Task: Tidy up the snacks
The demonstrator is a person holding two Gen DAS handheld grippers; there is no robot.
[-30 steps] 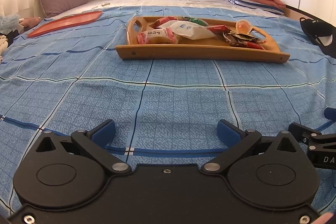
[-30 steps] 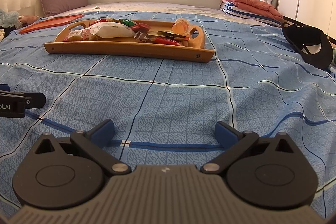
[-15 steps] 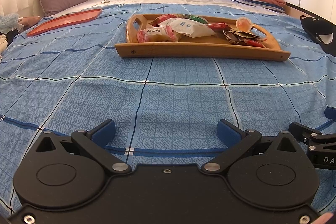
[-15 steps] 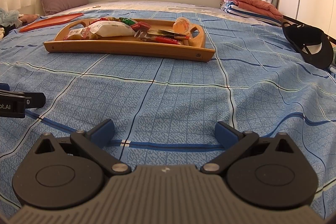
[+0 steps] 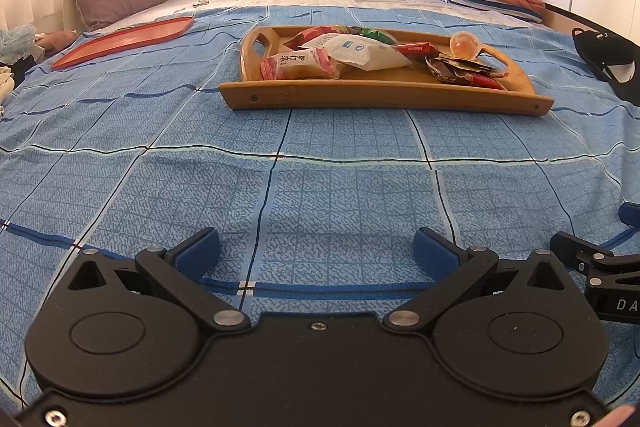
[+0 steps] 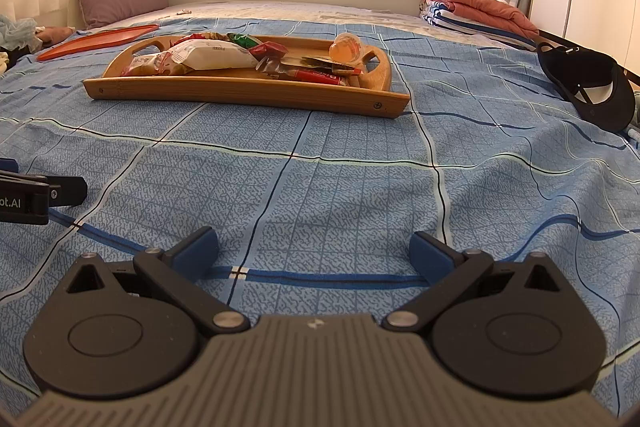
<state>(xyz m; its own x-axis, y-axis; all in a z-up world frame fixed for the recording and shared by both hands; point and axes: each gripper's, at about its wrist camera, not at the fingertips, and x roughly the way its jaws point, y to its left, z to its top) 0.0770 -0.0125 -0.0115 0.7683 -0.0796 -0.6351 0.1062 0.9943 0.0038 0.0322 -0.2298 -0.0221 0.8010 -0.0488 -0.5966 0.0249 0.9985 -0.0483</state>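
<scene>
from my left wrist view, my left tool (image 5: 316, 251) hangs low over the blue checked bedspread (image 5: 320, 187), its blue pads spread wide with nothing between them. well ahead sits the wooden tray (image 5: 384, 99), and the snacks are all in it: a pink-and-white packet (image 5: 300, 65) at the near left, a white pillow pack (image 5: 360, 53) leaning over it, a red-and-green packet (image 5: 360, 33) behind, a small red sachet (image 5: 414, 48), a heap of dark crinkled wrappers (image 5: 460, 69) at the right, and a clear jelly cup (image 5: 464, 43) by the far right handle. they lie overlapping, not sorted. an orange tray (image 5: 124, 41) lies far left on the bed with nothing that i can see on it. my right tool (image 5: 600, 267) shows at the right edge.

from my right wrist view, my right tool (image 6: 314, 251) is likewise low over the bedspread, pads wide apart and holding nothing. the wooden tray (image 6: 248, 95) is ahead and to the left, the same pile in it, the jelly cup (image 6: 346, 47) at its right end. a black cap (image 6: 588, 87) lies far right, folded laundry (image 6: 476, 3) beyond it. i see no loose snack on the bed.

my judgement: every snack is gathered in the wooden tray, which fits either snacks already collected there, or a jumble waiting to be sorted out, perhaps to the orange tray. i cannot tell which.
</scene>
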